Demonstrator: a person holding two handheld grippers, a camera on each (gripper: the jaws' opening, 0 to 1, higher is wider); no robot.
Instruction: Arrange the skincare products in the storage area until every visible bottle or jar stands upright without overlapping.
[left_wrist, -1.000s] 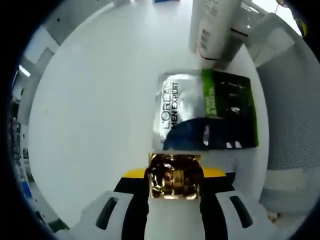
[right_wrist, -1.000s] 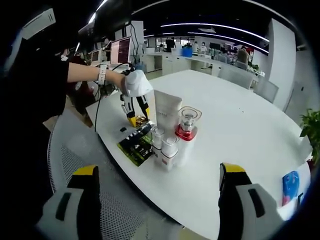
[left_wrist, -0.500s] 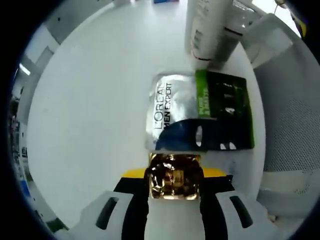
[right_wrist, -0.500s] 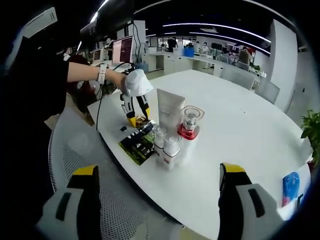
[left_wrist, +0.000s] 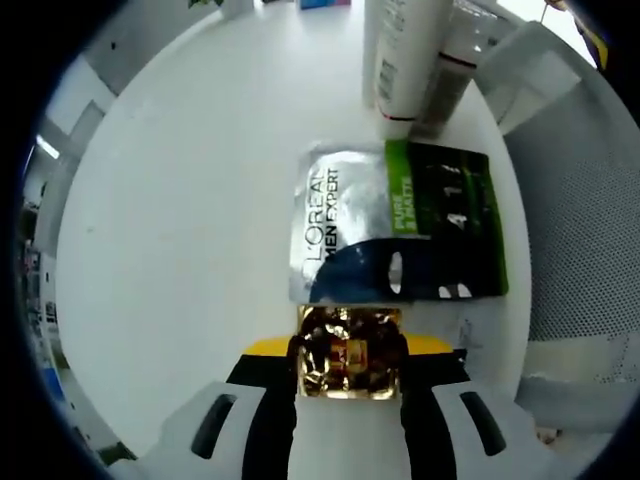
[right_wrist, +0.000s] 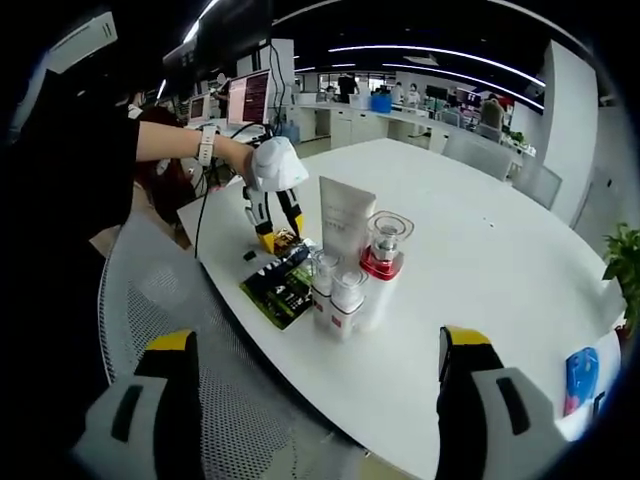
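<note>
My left gripper (left_wrist: 349, 352) is shut on a small gold foil-wrapped item (left_wrist: 349, 352), held just above the white table (left_wrist: 180, 220). Right beyond it a L'Oreal Men Expert sachet (left_wrist: 395, 222) lies flat, silver, black and green. A white tube (left_wrist: 400, 55) stands past the sachet. In the right gripper view the left gripper (right_wrist: 283, 237) is at the near-left table edge beside the sachet (right_wrist: 281, 285), with the white tube (right_wrist: 345, 218), a red-collared clear-capped bottle (right_wrist: 380, 265) and two small clear-capped bottles (right_wrist: 336, 297) standing upright in a cluster. My right gripper (right_wrist: 312, 395) is open, off the table.
A mesh chair (right_wrist: 170, 330) sits below the table's near edge. A person's arm (right_wrist: 175, 143) in a black sleeve holds the left gripper. A blue object (right_wrist: 578, 372) lies at the far right of the table. Desks and monitors fill the background.
The left gripper view has shifted slightly, so the sachet and tube sit a little further up and left. The right gripper view has drifted a little; the bottles stay put.
</note>
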